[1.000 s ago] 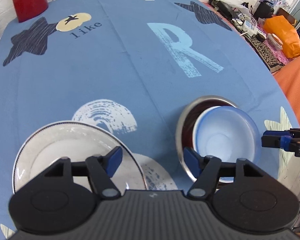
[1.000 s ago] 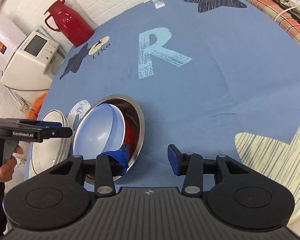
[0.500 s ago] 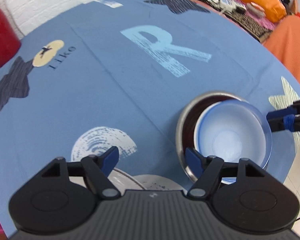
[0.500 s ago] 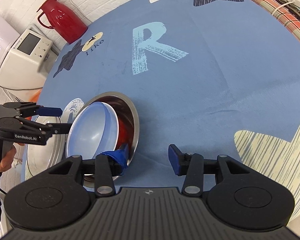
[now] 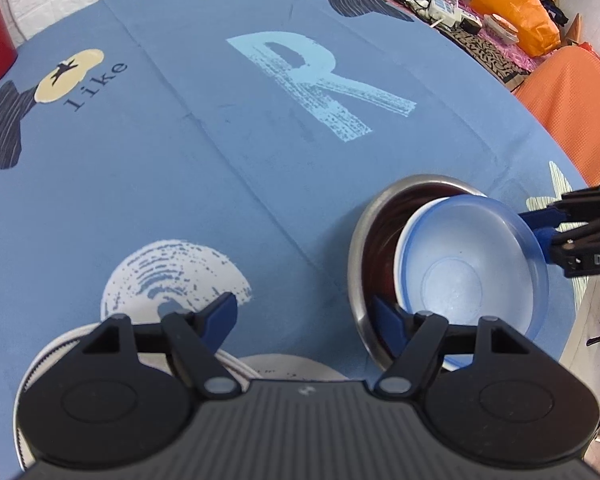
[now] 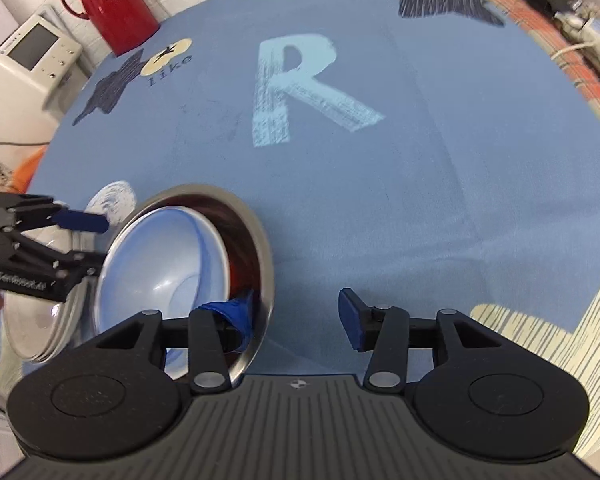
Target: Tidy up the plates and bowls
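Bowls sit together: your pale blue plastic bowl (image 5: 472, 268) leans inside the round shiny metal bowl (image 5: 364, 240) on the blue tablecloth (image 5: 204, 152). Your left gripper (image 5: 304, 312) and right gripper (image 6: 296, 312) both gape wide, holding nothing.

A pale blue bowl (image 5: 472, 268) is sitting in a silver bowl (image 5: 364, 232) (reddish inside); the blue cloth (image 5: 204, 152) is showing a light-blue R.

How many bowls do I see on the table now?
2. The steel bowl stands on the blue tablecloth, and the pale blue bowl lies tilted inside it. Something red beneath might be a third, mostly hidden.
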Demonstrator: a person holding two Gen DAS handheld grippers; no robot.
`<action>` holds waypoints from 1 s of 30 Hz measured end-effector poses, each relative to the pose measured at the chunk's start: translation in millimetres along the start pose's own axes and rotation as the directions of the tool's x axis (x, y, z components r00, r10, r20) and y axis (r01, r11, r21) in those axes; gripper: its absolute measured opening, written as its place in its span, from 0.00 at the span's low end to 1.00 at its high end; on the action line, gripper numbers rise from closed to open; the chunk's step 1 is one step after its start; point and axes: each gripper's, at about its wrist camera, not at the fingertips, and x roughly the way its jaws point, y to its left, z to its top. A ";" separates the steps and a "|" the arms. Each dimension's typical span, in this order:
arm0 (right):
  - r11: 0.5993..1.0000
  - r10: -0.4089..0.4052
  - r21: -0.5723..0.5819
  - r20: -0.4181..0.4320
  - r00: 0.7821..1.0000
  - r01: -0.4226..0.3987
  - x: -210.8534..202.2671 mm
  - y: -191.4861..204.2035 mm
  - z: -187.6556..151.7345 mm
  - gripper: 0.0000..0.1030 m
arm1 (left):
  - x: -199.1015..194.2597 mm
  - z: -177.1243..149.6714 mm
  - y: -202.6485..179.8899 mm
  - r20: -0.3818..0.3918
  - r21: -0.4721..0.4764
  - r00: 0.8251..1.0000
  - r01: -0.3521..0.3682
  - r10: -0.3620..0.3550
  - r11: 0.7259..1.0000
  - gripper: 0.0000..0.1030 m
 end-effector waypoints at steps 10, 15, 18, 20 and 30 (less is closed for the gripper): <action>0.988 0.002 0.157 -0.011 1.000 0.000 5.1 -9.0 -8.5 0.38 | -3.1 -3.0 1.9 0.024 -0.009 0.999 0.031 -0.031 0.999 0.61; 0.990 0.015 0.141 -0.050 0.999 -0.008 8.3 -7.8 -3.4 0.34 | -4.3 -4.1 2.3 0.017 -0.047 0.999 0.045 -0.044 0.998 0.52; 0.990 0.079 0.120 -0.039 0.996 -0.074 9.0 -7.8 -7.1 0.16 | -4.3 -4.5 3.5 0.012 -0.081 0.996 0.093 -0.092 0.992 0.30; 0.985 0.123 0.121 -0.029 0.992 -0.119 9.9 -6.6 -9.3 0.06 | -3.1 -4.1 4.4 0.002 -0.112 0.988 0.152 -0.153 0.982 0.11; 0.905 0.240 0.377 -0.076 0.968 -0.195 18.9 -19.7 -8.9 0.00 | 1.0 -1.2 11.5 0.025 -0.312 0.975 0.218 -0.221 0.925 0.00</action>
